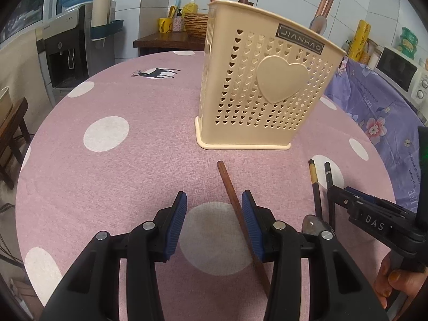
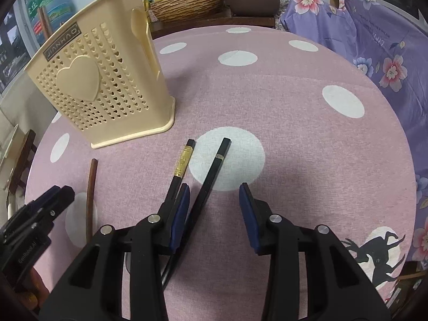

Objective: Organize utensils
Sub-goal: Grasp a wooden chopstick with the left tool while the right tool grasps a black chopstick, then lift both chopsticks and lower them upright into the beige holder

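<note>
A cream utensil holder [image 1: 263,91] with heart holes stands on the pink dotted table; it also shows in the right wrist view [image 2: 101,85], with wooden utensils sticking out of its top. My left gripper [image 1: 214,224] is open, and a brown wooden stick [image 1: 240,222] lies on the cloth next to its right finger. A metal spoon bowl [image 1: 313,224] peeks out behind that finger. My right gripper [image 2: 215,210] is open over two black chopsticks [image 2: 211,179]; one with a gold band [image 2: 182,164] runs under its left finger. The brown stick [image 2: 89,198] lies to the left.
The round table [image 1: 107,174] is covered in pink cloth with white dots. A purple floral cloth [image 2: 374,40] covers furniture to the right. A water dispenser [image 1: 67,53] stands at the far left, and a wicker basket [image 2: 187,5] sits behind the table.
</note>
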### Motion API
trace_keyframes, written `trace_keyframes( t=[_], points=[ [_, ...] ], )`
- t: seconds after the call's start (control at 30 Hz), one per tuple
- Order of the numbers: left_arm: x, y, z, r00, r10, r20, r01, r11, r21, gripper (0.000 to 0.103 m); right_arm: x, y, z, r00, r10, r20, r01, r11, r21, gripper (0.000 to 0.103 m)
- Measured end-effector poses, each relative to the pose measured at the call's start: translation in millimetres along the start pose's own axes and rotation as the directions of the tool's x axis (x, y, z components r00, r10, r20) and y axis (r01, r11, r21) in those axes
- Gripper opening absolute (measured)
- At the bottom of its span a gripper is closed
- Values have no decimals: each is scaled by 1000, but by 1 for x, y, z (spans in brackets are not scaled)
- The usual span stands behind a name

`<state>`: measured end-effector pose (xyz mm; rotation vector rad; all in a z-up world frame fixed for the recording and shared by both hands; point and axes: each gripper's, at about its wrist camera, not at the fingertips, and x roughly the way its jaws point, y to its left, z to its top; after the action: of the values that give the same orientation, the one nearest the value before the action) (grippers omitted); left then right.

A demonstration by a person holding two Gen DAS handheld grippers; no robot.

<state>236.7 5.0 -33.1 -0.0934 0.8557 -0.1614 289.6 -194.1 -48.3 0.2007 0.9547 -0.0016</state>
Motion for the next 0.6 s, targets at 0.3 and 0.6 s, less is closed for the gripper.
trace_keyframes(
  t=[0.3, 0.6],
  points=[
    [23, -18, 3, 998, 25, -60, -23, 999, 39, 26, 10, 12, 9, 999, -39, 2, 39, 999, -18, 19],
    [32, -26, 9, 997, 45, -63, -39, 996, 80, 11, 21, 9, 25, 1000, -18, -13, 18, 1000, 23, 12]
  ],
)
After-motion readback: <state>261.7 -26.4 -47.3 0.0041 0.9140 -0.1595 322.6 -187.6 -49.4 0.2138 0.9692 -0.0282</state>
